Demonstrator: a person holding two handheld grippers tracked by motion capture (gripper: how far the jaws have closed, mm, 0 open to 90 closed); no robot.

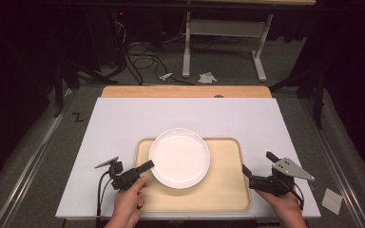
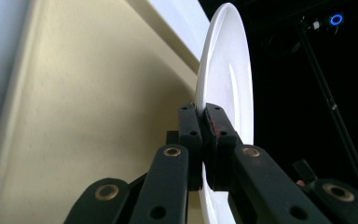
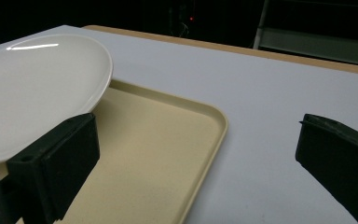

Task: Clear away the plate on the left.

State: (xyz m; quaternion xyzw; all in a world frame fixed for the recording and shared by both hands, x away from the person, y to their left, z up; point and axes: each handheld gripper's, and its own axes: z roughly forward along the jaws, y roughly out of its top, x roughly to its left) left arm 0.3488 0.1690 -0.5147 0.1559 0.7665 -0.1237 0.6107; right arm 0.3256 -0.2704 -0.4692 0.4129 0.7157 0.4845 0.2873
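Observation:
A round white plate (image 1: 179, 156) is over the far left part of a beige tray (image 1: 223, 185), overlapping the tray's far rim. My left gripper (image 1: 149, 165) comes in from the left and is shut on the plate's near left rim. In the left gripper view the pads (image 2: 203, 119) pinch the thin edge of the plate (image 2: 228, 60) in front of the tray (image 2: 98, 116). My right gripper (image 1: 258, 163) stands open at the tray's right edge with nothing between its jaws. In the right gripper view (image 3: 196, 130) the plate (image 3: 32, 88) hangs slightly above the tray (image 3: 158, 149).
The tray lies on a white mat (image 1: 123, 123) covering the table, with a wooden strip (image 1: 185, 91) at the far edge. Beyond are cables (image 1: 142, 61) and the legs of a white stand (image 1: 223, 28) on the floor. A paper scrap (image 1: 331, 200) lies at the lower right.

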